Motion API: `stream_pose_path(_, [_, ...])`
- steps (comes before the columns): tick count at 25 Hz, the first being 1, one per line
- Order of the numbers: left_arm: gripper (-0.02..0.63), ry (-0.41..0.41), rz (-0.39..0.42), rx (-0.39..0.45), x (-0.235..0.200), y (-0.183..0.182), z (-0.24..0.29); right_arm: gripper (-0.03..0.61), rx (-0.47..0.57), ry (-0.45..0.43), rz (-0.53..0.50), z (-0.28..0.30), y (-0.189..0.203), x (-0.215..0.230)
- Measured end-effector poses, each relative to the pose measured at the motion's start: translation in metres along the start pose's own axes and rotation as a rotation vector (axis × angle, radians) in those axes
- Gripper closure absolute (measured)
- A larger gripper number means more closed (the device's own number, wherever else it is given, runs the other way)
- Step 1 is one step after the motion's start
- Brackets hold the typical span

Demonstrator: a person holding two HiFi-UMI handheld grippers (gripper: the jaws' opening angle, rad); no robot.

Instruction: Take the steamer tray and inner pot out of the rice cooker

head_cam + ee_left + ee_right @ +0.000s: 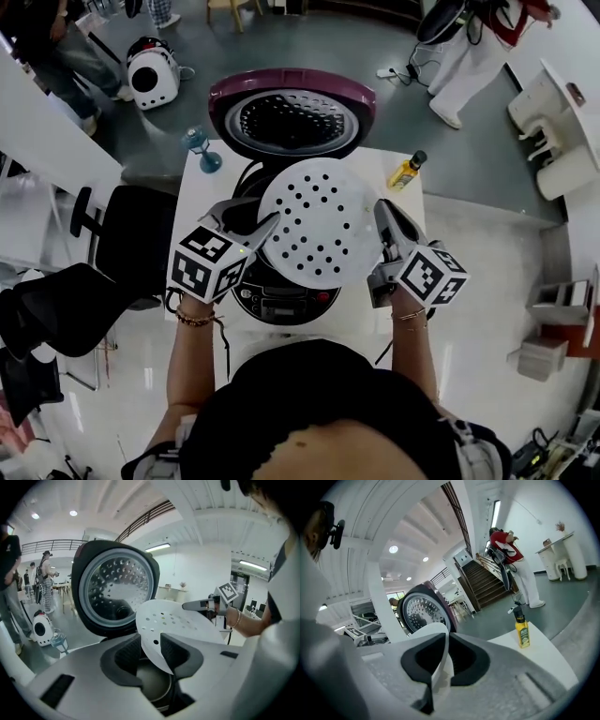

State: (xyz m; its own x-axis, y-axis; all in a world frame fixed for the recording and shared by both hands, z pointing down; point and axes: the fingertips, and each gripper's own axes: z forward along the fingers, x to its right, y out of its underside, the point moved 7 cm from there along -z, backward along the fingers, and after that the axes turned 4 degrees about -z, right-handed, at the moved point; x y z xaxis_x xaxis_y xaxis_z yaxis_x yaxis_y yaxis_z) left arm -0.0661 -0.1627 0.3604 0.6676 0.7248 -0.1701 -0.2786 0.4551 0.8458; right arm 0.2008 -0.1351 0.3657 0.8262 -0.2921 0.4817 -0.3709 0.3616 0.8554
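My head camera looks steeply down on the white table [202,202], with the open rice cooker [281,300] and the steamer tray [319,225] close beneath it. The left gripper view sits low behind its own jaws and faces across the tray toward the raised lid [115,590], very near both. The right gripper view looks along its jaws from the tray's opposite side, equally close. Both gripper views share lid and tray. I find the oil bottle [522,632] in the head and right gripper views.

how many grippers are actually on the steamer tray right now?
2. The left gripper clamps the steamer tray at its left rim, the right gripper at its right rim, above the rice cooker. None hidden.
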Motion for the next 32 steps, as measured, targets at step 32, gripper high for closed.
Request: stream_pose_path(32, [0.460,0.212,0.624,-0.339,0.193,0.026,0.120,0.551,0.123,0.272,0.341,-0.223,0.103,0.127])
